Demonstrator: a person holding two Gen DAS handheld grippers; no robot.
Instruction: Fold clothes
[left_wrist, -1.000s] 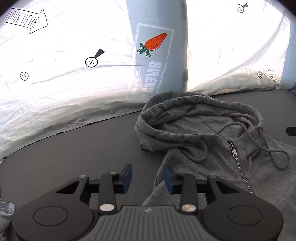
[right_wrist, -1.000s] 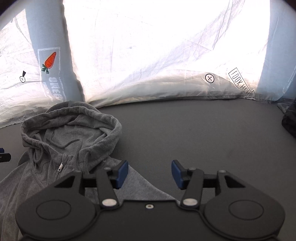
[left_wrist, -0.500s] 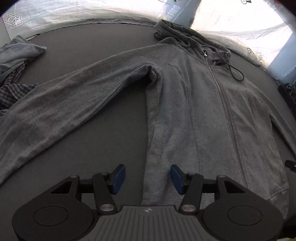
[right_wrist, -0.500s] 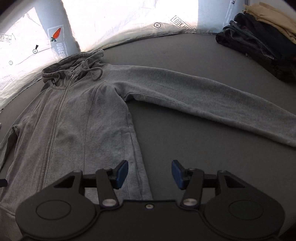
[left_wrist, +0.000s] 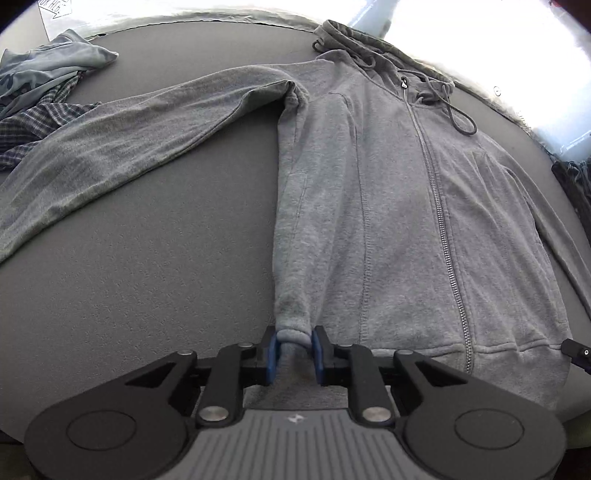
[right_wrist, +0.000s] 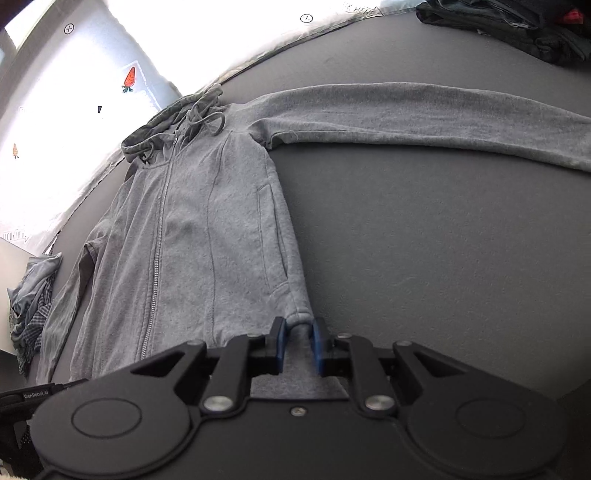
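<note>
Fleecy grey hoodie (left_wrist: 388, 221), flat, sleeves outspread.

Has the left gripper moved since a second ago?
Yes. The left gripper pulled back from the hood to the grey hoodie's bottom hem, where its jaws have just been closing on a corner.

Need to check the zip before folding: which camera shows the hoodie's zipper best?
The left wrist view: the zipper runs unbroken from collar to hem, near centre. The right wrist view shows the zipper narrower, off to the left, its lower end near the gripper body.
</note>
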